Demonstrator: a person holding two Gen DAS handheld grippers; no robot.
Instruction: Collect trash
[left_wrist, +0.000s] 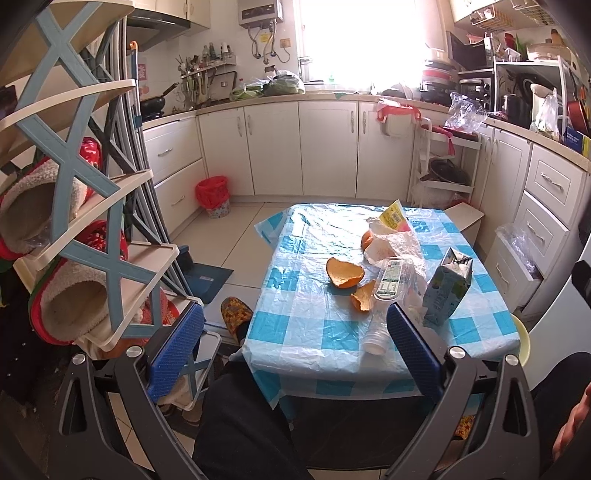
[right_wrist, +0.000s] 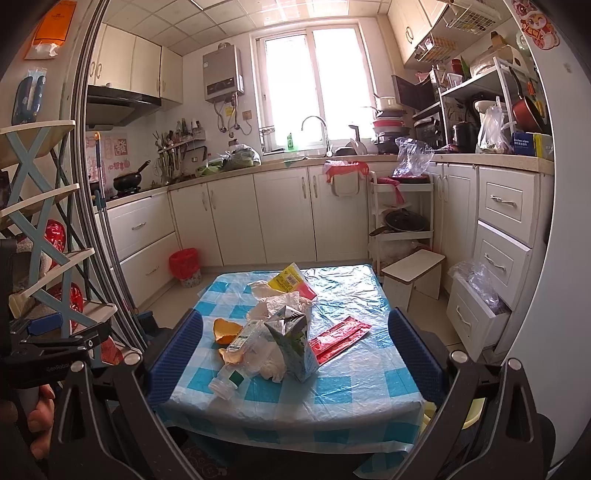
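Trash lies on a low table (left_wrist: 303, 332) (right_wrist: 362, 384) with a blue-checked plastic cover: orange peels (left_wrist: 345, 272) (right_wrist: 226, 331), an empty clear plastic bottle (left_wrist: 384, 295) (right_wrist: 240, 350), a green-white milk carton (left_wrist: 447, 286) (right_wrist: 295, 338), crumpled white paper (left_wrist: 395, 242) (right_wrist: 280, 302), a yellow packet (left_wrist: 393, 216) (right_wrist: 290, 278) and a red foil wrapper (right_wrist: 340, 338). My left gripper (left_wrist: 295, 343) is open, held before the table's near edge. My right gripper (right_wrist: 295, 350) is open too, short of the table, with the pile seen between its fingers. Neither holds anything.
A small bin with a red liner (left_wrist: 212, 195) (right_wrist: 184, 266) stands on the floor by the far cabinets. A shoe rack (left_wrist: 85, 221) is at the left, a small white stool (right_wrist: 413, 273) and an open drawer (right_wrist: 476, 302) at the right. A person's leg and slipper (left_wrist: 236, 314) are beside the table.
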